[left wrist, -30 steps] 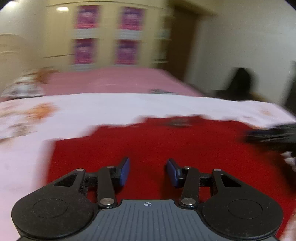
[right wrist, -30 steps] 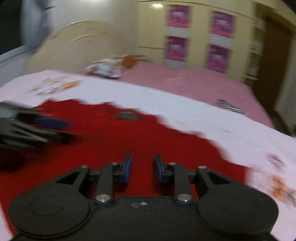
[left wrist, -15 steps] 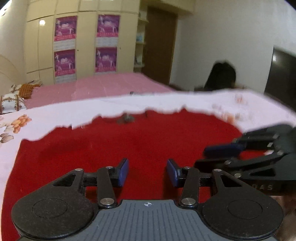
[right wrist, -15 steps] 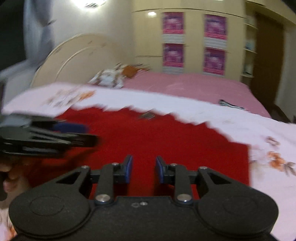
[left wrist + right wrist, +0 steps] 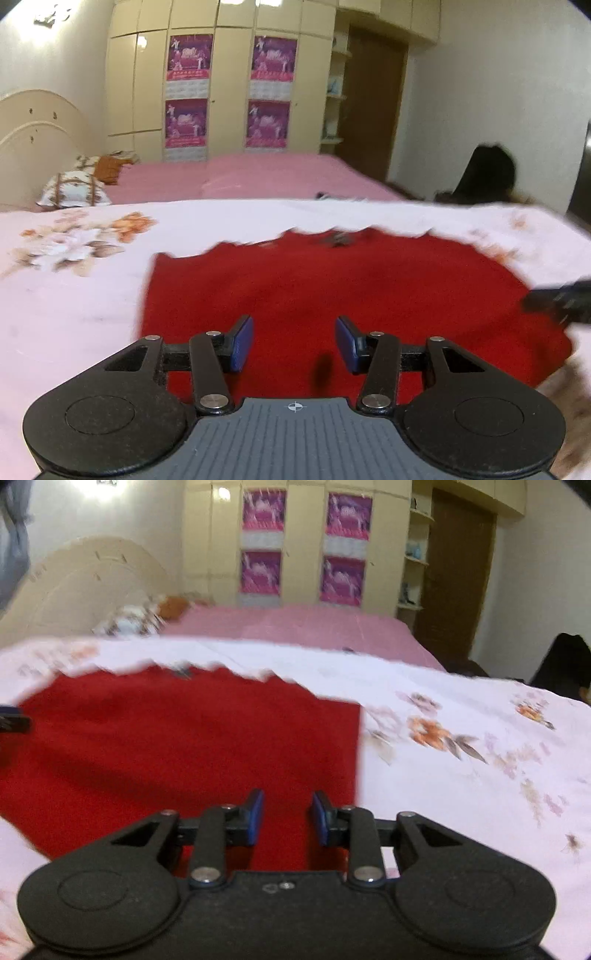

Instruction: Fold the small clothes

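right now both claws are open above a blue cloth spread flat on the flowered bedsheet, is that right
Not quite: the cloth is red, not blue; only the claw pads are blue. Both wrist views show it spread flat on the flowered bedsheet. The rest holds: the left claw and the right claw are both open above it, gripping nothing.

Left tool (image 5: 293,343): black matte body with two round lobes, each stamped with a circular recess; a ribbed grey centre plate is marked with a small white crosshair. Four silver screw heads are seen on black linkage arms. Finger pads (image 5: 242,343) are blue, flat, rectangular. Right tool (image 5: 286,818): same black lobed body, but the centre plate is plain black with two small round marks; silver screws, triangular cut-outs in the outer links, blue pads (image 5: 255,816).
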Motion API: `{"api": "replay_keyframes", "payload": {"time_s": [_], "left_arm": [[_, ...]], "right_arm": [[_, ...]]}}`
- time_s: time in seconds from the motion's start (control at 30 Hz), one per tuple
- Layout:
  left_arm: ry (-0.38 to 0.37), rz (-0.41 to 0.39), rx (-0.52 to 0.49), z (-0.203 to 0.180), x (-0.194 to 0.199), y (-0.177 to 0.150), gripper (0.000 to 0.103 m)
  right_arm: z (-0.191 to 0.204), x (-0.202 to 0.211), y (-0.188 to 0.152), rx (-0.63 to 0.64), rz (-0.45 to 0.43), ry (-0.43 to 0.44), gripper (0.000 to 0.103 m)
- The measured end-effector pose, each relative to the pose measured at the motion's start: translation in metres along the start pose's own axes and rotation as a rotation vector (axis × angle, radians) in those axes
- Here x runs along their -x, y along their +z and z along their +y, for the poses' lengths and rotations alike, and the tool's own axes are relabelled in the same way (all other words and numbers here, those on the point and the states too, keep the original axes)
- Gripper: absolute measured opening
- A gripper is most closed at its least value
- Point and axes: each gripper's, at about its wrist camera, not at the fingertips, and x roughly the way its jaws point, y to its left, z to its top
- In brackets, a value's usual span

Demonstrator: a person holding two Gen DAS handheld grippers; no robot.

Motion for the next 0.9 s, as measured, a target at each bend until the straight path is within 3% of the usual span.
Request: {"api": "replay_keyframes", "payload": {"time_s": [0.17, 0.27, 0.33, 0.43, 0.57, 0.63, 0.73, 0.83, 0.9], "left_arm": [[-0.099, 0.055, -0.039, -0.048, -0.002, -0.024, 0.048], [-0.1, 0.089, -0.038, -0.04, -0.005, -0.043, 0.048], [-0.1, 0.079, -0.024, -0.026, 0.005, -0.05, 0.048], [-0.021, 0.088, -0.059, -0.004, 0.019, -0.052, 0.048], [-0.024, 0.077, 0.013, 0.037, 0.03, -0.061, 0.046], [-0.002, 0.087, -0.026, 0.03, 0.03, -0.058, 0.046], [0.035, 0.041, -0.043, 0.021, 0.041, -0.048, 0.046], [0.089, 0.002, 0.003, 0.032, 0.05, -0.045, 0.046], [0.121, 0.021, 0.04, 0.048, 0.05, -0.049, 0.046]], "right_arm": [[0.054, 0.017, -0.01, 0.018, 0.011, 0.174, 0.028], [0.086, 0.009, -0.022, 0.07, 0.066, 0.212, 0.03], [0.091, 0.007, -0.031, 0.139, 0.061, 0.189, 0.03], [0.072, 0.012, -0.037, 0.145, 0.053, 0.177, 0.027], [0.022, 0.021, -0.047, 0.076, 0.056, -0.025, 0.027], [-0.005, 0.026, -0.054, -0.011, 0.059, -0.01, 0.027], [-0.005, 0.031, -0.046, -0.02, 0.05, -0.015, 0.032], [-0.012, 0.044, -0.039, -0.144, -0.024, -0.011, 0.045], [-0.022, 0.044, -0.045, -0.196, -0.009, -0.016, 0.044]]}}
